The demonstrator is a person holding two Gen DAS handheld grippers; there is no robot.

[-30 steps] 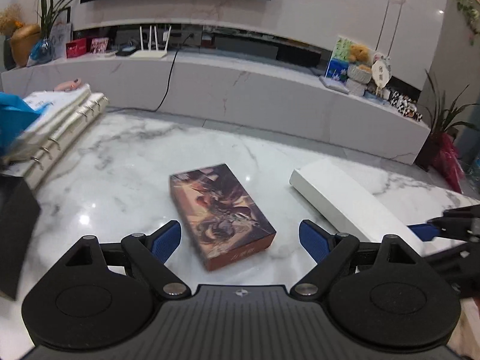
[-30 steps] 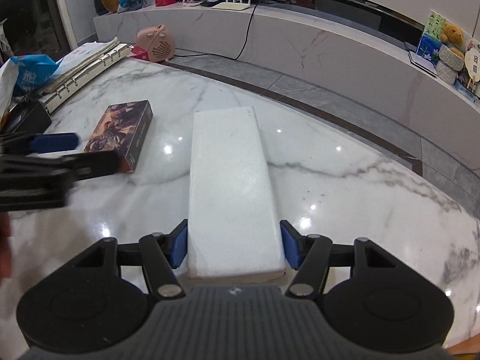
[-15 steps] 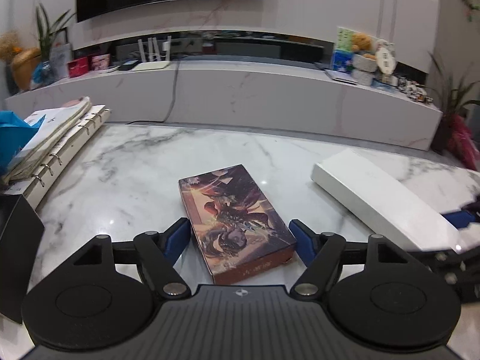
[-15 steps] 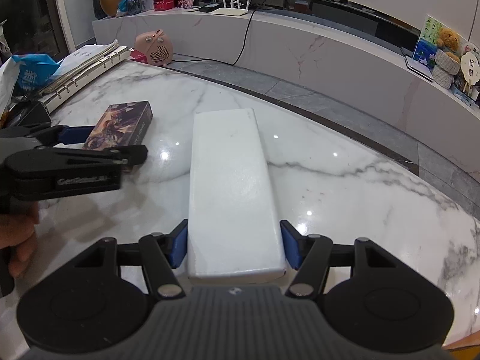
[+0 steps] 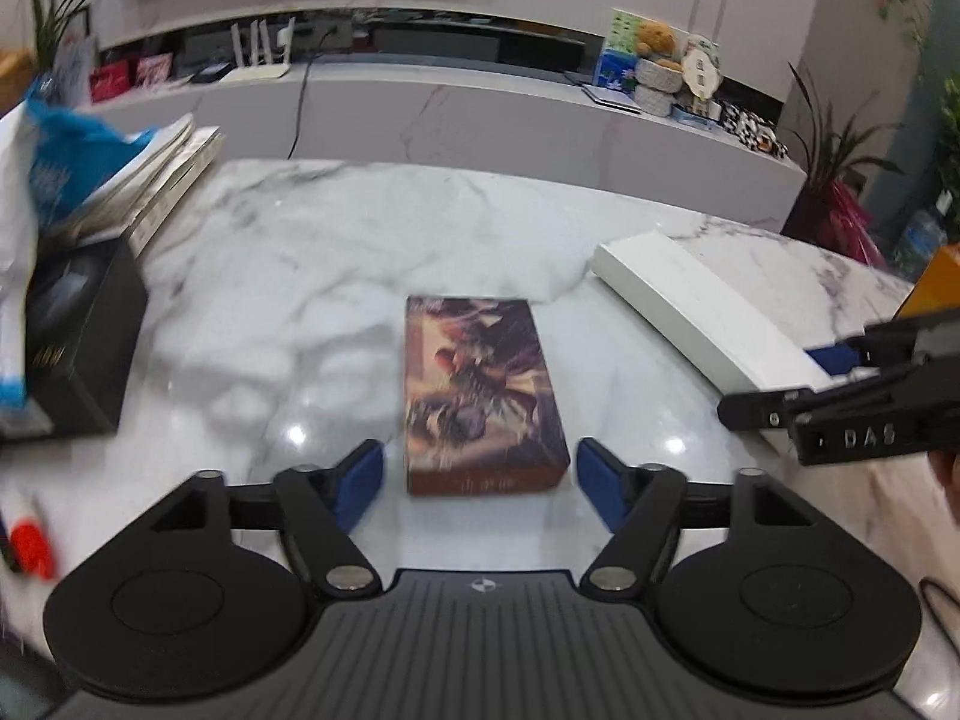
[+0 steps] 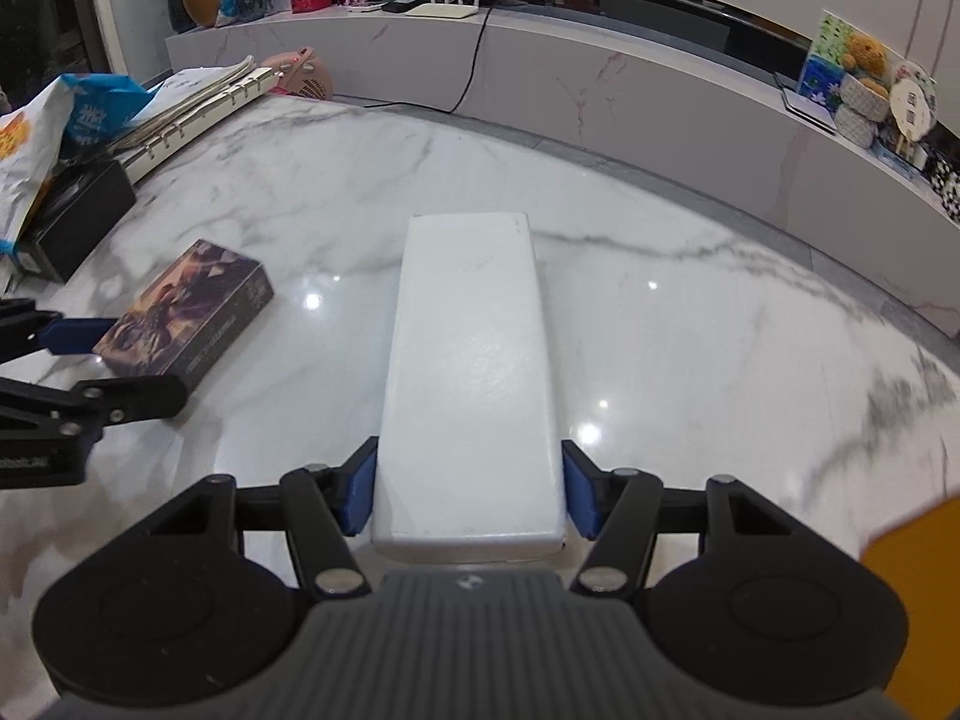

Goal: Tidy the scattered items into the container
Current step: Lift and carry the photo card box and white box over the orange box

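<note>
A box with a dark fantasy picture (image 5: pixel 480 384) lies flat on the marble table (image 5: pixel 312 276), its near end between the blue pads of my left gripper (image 5: pixel 480 483). The jaws are opening, and a gap shows on both sides of the box. A long white box (image 6: pixel 474 372) is clamped at its near end by my right gripper (image 6: pixel 468 492), both pads pressing its sides. From the right wrist view the picture box (image 6: pixel 186 312) sits left, with the left gripper (image 6: pixel 102 366) at its end. An orange object (image 6: pixel 912 600) shows at the right edge; what it is I cannot tell.
At the table's left stand a black box (image 5: pixel 78 348), a ring binder with papers (image 5: pixel 162 180) and a blue and white bag (image 5: pixel 60 168). A small red thing (image 5: pixel 33 546) lies near the left front. A pink heater (image 6: pixel 303 75) stands beyond the far edge.
The left gripper came forward around the picture box, narrowed, then widened again; the box now lies straight between its pads. The right gripper shifted with the white box, and an orange object entered at the right.
</note>
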